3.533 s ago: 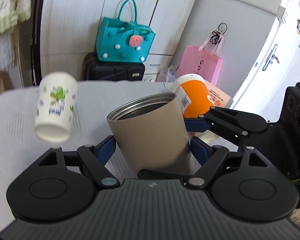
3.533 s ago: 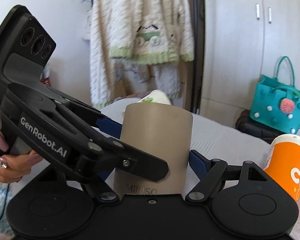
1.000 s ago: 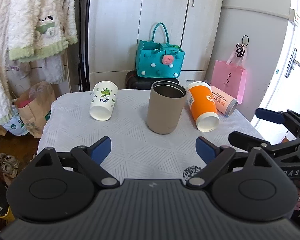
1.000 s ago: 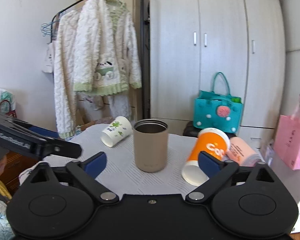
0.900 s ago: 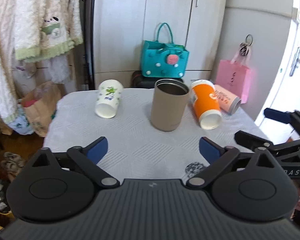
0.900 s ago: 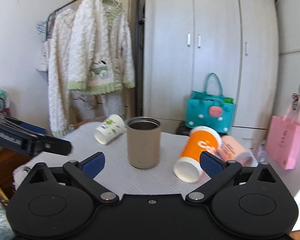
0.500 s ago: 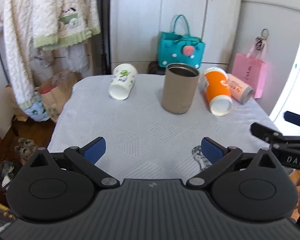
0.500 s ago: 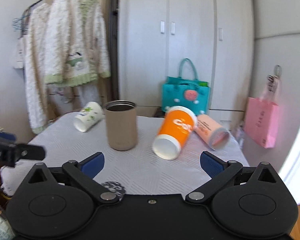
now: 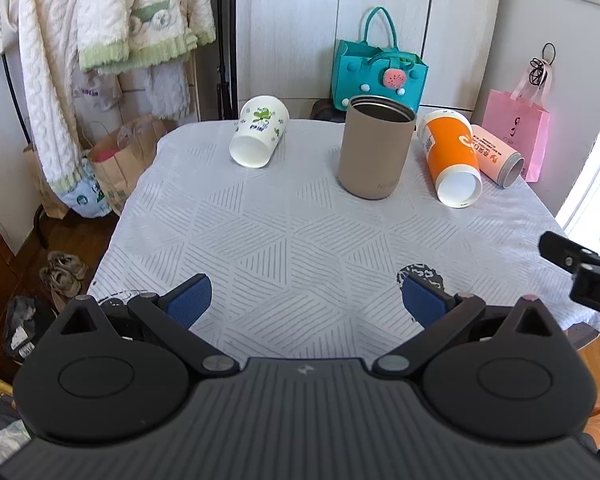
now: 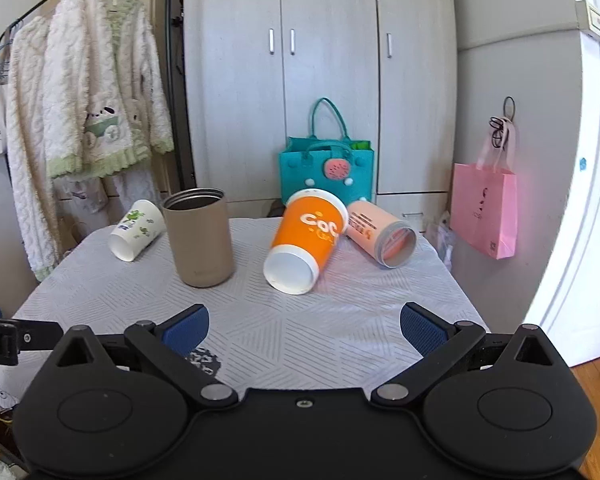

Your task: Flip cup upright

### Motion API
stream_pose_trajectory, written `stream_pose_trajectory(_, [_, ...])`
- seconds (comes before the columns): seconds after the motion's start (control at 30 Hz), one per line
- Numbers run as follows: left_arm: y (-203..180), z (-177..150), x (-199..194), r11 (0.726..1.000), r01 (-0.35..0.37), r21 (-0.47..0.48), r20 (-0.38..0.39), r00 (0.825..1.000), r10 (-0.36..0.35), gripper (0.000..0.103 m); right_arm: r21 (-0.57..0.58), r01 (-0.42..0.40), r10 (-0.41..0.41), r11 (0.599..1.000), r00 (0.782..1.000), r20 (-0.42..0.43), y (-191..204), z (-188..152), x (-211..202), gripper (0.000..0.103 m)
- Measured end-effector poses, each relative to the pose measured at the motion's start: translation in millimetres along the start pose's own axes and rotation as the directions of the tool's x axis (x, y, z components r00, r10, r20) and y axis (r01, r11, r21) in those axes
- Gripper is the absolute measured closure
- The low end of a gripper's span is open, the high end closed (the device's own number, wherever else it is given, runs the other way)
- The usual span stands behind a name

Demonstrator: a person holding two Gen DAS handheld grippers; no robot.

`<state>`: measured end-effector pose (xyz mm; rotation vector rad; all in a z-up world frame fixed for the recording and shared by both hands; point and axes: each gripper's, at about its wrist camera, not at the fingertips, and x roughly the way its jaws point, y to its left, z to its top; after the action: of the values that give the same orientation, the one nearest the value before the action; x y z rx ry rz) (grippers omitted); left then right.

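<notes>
A tan metal cup (image 9: 376, 148) stands upright, mouth up, near the far middle of a table covered in a patterned white cloth (image 9: 300, 248). Left of it a white paper cup with green print (image 9: 260, 136) lies on its side; to its right lie an orange cup (image 9: 452, 160) and a pink cup (image 9: 496, 156). The left gripper (image 9: 306, 304) and right gripper (image 10: 304, 328) hover over the near edge, jaws spread wide, grasping nothing.
</notes>
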<state>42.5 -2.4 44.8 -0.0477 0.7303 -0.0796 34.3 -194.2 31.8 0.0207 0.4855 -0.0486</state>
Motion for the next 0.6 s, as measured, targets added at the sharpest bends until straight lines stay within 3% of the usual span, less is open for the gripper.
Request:
stream_pose_trajectory(0.13, [2,0,5,1.000,-0.007,-0.006,-0.002,1.000,0.007,0.000,-0.010,0.036,-0.036,0.999,0.999,0.001,2,-1,1,0.000])
stream_pose_trajectory(0.6, [7,-3,10,1.000,-0.027,-0.007,-0.008,1.000,0.027,0.000,-0.052,0.033,-0.033,0.998,0.999,0.001,18,-2,-2,0.000])
